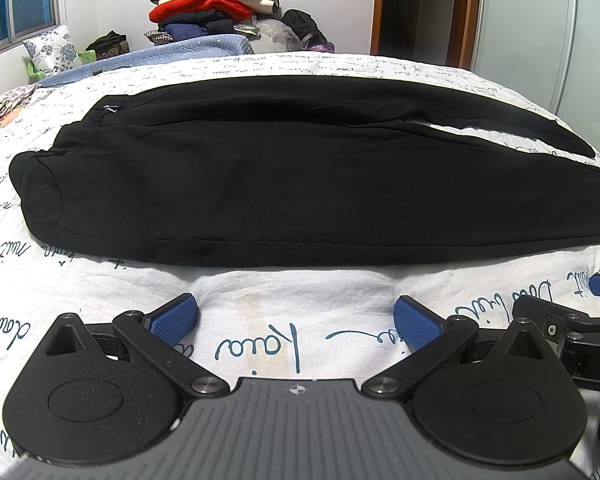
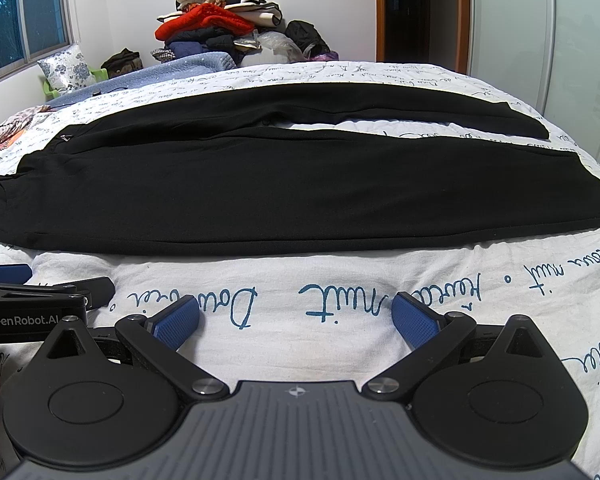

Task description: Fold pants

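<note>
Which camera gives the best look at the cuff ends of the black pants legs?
The right wrist view: both leg ends of the black pants lie inside the frame, with bed sheet between them. In the left wrist view the near leg runs off the right edge, so only the far cuff shows.

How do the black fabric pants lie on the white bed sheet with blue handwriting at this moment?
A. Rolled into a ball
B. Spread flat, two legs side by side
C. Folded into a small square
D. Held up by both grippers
B: the black fabric pants lie flat on the white bed sheet with blue handwriting, legs side by side; both open grippers, left gripper and right gripper, touch nothing.
</note>
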